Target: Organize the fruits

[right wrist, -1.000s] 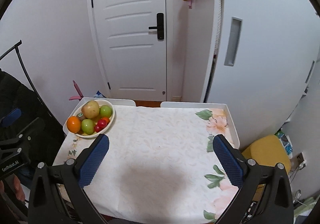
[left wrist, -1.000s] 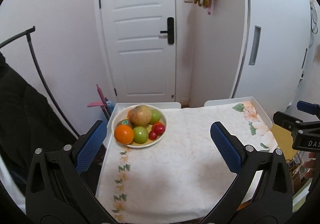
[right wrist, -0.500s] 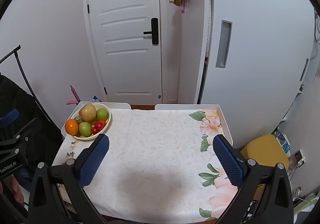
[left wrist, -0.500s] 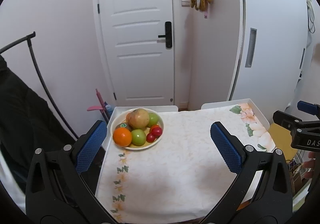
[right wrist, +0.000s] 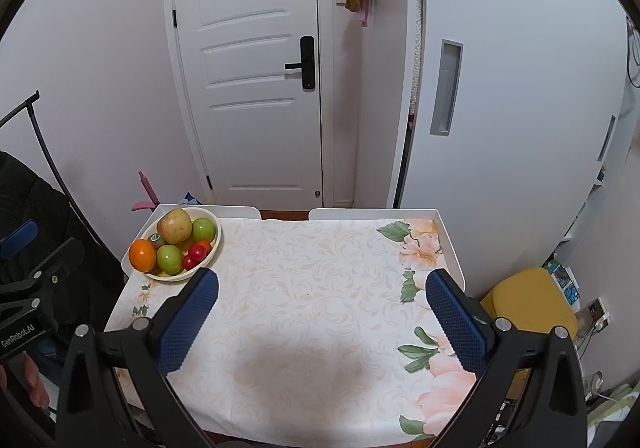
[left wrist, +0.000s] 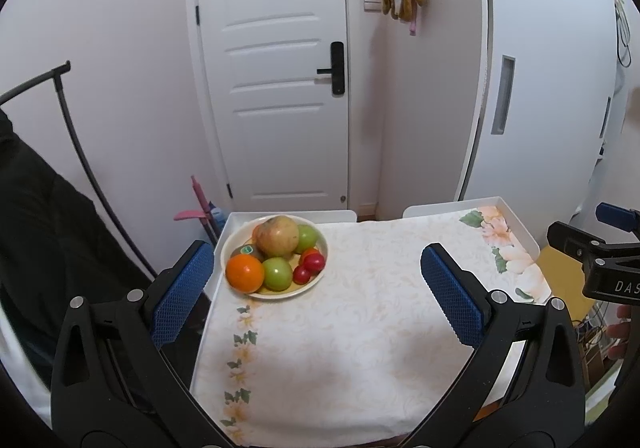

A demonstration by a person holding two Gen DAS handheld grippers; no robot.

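likely firm, smooth fruits point(left wrist: 276, 252) heaped in bowl point(left wrist: 316, 282); orange point(left wrist: 245, 273) nearest; both claws point(left wrist: 316, 288) point(right wrist: 322, 308) gape empty.

White surface, floral cloth, one bowl of fruit.

The surface point(right wrist: 450, 244) has a raised white rim and is covered by a pale cloth point(right wrist: 304, 288) printed with pink flowers along its right side. A cream bowl point(left wrist: 316, 280) sits on the cloth at the far left corner, ahead and left of the right gripper point(right wrist: 322, 312), just ahead of the left gripper's point(left wrist: 316, 288) left finger. It is heaped with fruit.
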